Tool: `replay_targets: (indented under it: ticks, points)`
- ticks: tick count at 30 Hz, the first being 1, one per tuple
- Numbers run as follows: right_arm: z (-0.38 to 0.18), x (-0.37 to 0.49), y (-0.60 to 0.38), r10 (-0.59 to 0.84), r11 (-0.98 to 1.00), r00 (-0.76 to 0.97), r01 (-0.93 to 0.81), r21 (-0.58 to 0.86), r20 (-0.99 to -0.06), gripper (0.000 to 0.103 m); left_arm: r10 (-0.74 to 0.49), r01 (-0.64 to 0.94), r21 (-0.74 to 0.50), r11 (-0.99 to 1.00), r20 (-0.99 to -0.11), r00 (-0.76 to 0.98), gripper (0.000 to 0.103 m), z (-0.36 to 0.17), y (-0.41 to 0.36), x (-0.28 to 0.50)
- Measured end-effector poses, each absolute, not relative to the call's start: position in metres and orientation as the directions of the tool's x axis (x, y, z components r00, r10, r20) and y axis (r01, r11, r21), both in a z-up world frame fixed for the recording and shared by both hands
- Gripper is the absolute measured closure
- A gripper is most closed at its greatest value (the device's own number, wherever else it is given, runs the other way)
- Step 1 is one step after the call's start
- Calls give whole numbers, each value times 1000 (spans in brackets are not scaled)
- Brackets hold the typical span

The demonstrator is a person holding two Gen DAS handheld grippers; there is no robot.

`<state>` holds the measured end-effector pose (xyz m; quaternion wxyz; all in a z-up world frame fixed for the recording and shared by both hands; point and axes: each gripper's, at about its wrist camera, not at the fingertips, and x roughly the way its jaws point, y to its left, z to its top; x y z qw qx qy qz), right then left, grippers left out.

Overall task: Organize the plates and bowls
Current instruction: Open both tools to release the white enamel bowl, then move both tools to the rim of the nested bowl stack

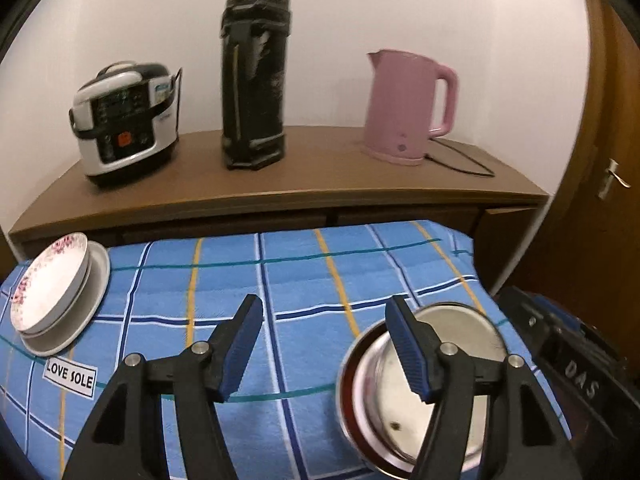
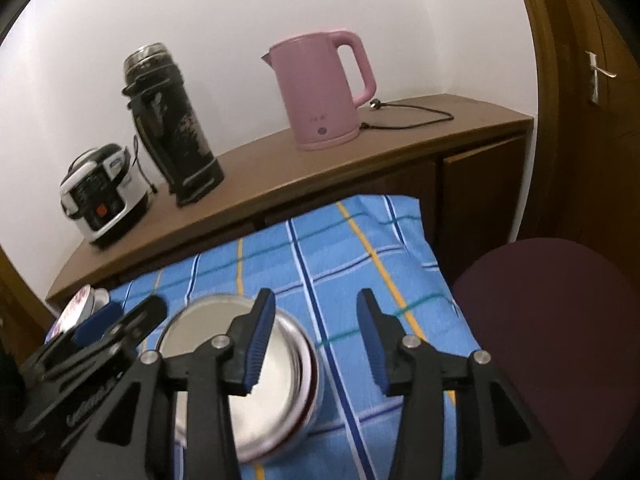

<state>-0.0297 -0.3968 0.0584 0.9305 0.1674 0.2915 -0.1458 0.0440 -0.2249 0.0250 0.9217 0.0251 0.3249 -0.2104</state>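
Left gripper stands open, nothing between its pads; its right finger hangs over the steel bowls nested on the blue cloth. Right gripper also open and empty, left finger over the same bowls. Risk: either finger clips a rim on the way out and tips the nest, which sits near the cloth's right edge. Bowl count unclear through blur. Farther left, plates stacked at the cloth's edge could slide if the cloth is dragged.

pink kettle, black flask, rice cooker on sideboard.
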Motion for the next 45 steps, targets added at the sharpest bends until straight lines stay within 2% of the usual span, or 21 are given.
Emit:
replay_targets:
  ticks: [5, 17, 22, 24, 27, 40, 42, 45]
  points:
    - [48, -9, -397, -157, 905, 770, 363, 222, -619, 59, -336, 371, -83, 925, -638, 693, 37, 14, -221, 54]
    - [30, -5, -388, -176, 920, 745, 358, 162, -643, 57, -340, 386, -74, 919, -645, 684, 37, 4, -222, 54]
    - [52, -37, -395, -173, 902, 823, 353, 248, -541, 56, -351, 384, -85, 919, -618, 703, 37, 9, -213, 48]
    - [59, -47, -395, -170, 902, 836, 346, 260, -522, 52, -357, 388, -90, 917, -616, 702, 37, 10, -212, 45]
    - [60, -59, -394, -156, 896, 840, 342, 285, -519, 47, -368, 397, -96, 913, -618, 695, 37, 10, -210, 39]
    - [53, -97, -384, -103, 875, 850, 325, 359, -517, 46, -403, 438, -97, 894, -602, 690, 36, 18, -206, 10]
    - [55, -102, -383, -99, 878, 855, 316, 359, -510, 46, -404, 442, -92, 892, -601, 690, 35, 18, -206, 6]
    - [56, -110, -379, -100, 881, 866, 307, 361, -490, 38, -402, 446, -82, 891, -598, 693, 29, 18, -206, 0]
